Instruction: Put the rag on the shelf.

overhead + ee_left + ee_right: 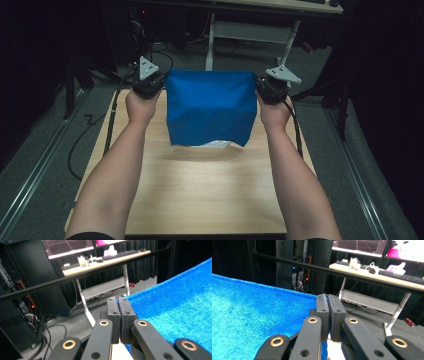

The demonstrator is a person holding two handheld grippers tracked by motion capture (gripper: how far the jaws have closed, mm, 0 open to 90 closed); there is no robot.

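Fingers (113, 315) of the left gripper (150, 82) are pinching shut on the left top corner of the blue cloth (210, 107), which is hanging stretched above the wooden table (200, 195); right gripper (270, 86) is clamping the right corner.

Both bare forearms reach forward from the near edge, roughly parallel and well apart. The left hand (140, 106) carries the left gripper (118, 305), the right hand (274, 114) the right gripper (328, 303). Each gripper's jaws are pressed together, pinching a top corner of the blue cloth (210, 107).
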